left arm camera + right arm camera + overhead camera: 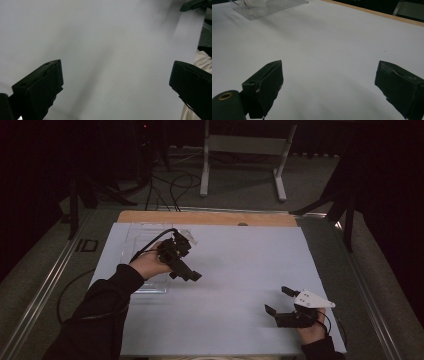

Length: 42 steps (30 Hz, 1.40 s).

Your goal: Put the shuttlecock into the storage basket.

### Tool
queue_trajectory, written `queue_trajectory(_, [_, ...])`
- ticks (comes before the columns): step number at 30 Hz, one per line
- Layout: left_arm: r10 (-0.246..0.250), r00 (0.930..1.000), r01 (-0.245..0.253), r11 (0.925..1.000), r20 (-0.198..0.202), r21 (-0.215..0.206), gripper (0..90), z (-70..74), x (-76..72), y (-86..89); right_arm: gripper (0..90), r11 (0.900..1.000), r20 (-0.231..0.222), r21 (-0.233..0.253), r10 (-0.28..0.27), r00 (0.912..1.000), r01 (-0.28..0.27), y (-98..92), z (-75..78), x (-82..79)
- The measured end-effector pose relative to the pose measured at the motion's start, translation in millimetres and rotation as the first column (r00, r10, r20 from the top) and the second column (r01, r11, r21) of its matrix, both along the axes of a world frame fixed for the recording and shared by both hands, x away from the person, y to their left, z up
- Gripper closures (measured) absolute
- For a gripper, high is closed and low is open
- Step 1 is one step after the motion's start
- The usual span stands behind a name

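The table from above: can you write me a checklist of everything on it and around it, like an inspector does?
Surface: white sheet over a wooden table, bare in the middle.
Job's things: clear plastic tray at the far left, by the left tool.
Clutter: nothing seen.
Grippers: left tool open, above the tray's near edge; right tool open, low at the near right; both hold nothing.
Cables: one black cable trails from the left tool; more lie on the floor.
Surroundings: dark room, white metal stand behind the table.

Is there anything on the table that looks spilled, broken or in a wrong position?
Nothing stands out. The clear tray lies flat near the far left corner of the white sheet, with no spill or damage that I can see. The left gripper and right gripper are open, holding nothing.
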<state>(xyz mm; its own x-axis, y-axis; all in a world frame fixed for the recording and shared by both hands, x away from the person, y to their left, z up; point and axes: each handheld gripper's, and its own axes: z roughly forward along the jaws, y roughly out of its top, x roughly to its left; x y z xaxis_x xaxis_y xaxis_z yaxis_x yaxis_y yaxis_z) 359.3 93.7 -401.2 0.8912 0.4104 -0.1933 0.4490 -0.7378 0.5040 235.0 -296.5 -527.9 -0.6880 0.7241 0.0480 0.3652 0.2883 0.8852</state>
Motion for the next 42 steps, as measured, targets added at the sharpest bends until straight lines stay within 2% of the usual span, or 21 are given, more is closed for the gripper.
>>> queue_trajectory(7, [-0.095, 0.9953, 0.096, 0.9952, 0.014, -0.02, 0.0, -9.2, -14.3, -18.3, 8.3, 1.0, 0.001, -0.001, 0.0, 1.0, 0.0, -0.1, 0.1, -0.1])
queue_trajectory(14, [-0.145, 0.9894, 0.145, 0.9869, 0.006, -0.07, 0.0, -22.0, -26.6, -31.7, 8.3, 1.0, 0.006, -0.001, 0.001, 1.0, -0.001, -0.3, 0.8, -0.3])
queue_trajectory(18, [-0.169, 0.9853, 0.171, 0.9804, 0.024, -0.098, 0.0, -30.2, -35.5, -36.7, 8.4, 1.0, 0.005, -0.002, 0.001, 1.0, -0.001, -0.2, 0.7, -0.4])
queue_trajectory(21, [-0.183, 0.9824, 0.186, 0.9776, 0.037, -0.099, 0.0, -36.3, -42.4, -39.0, 8.3, 1.0, 0.008, -0.002, 0.001, 1.0, -0.001, -0.1, 0.8, -0.3])
queue_trajectory(23, [-0.193, 0.98, 0.197, 0.9746, 0.047, -0.106, 0.0, -40.4, -46.8, -39.3, 8.3, 1.0, 0.008, -0.003, 0.001, 1.0, -0.001, -0.1, 0.8, -0.3])
queue_trajectory(30, [-0.209, 0.9749, 0.216, 0.972, 0.077, -0.093, 0.0, -61.1, -62.8, -35.8, 8.4, 1.0, 0.006, -0.003, -0.003, 1.0, 0.003, 0.1, 1.0, -0.7])
queue_trajectory(33, [-0.21, 0.9751, 0.216, 0.972, 0.072, -0.092, 0.0, -70.5, -69.0, -30.6, 8.3, 1.0, 0.011, -0.004, -0.001, 0.9999, 0.001, 0.0, 1.6, -1.0])
queue_trajectory(35, [-0.219, 0.9727, 0.225, 0.9706, 0.077, -0.084, 0.0, -76.4, -73.1, -26.7, 8.4, 1.0, 0.01, -0.005, -0.001, 1.0, 0.001, -0.1, 1.6, -1.0])
queue_trajectory(40, [-0.22, 0.9733, 0.225, 0.9699, 0.065, -0.092, 0.0, -90.5, -83.3, -14.5, 8.4, 1.0, 0.013, -0.008, 0.0, 0.9999, 0.0, 0.1, 1.8, -1.2])
queue_trajectory(42, [-0.209, 0.9761, 0.214, 0.9721, 0.059, -0.096, 0.0, -95.8, -87.1, -9.0, 8.4, 1.0, 0.013, -0.008, -0.001, 0.9999, 0.002, 0.0, 1.7, -1.0])
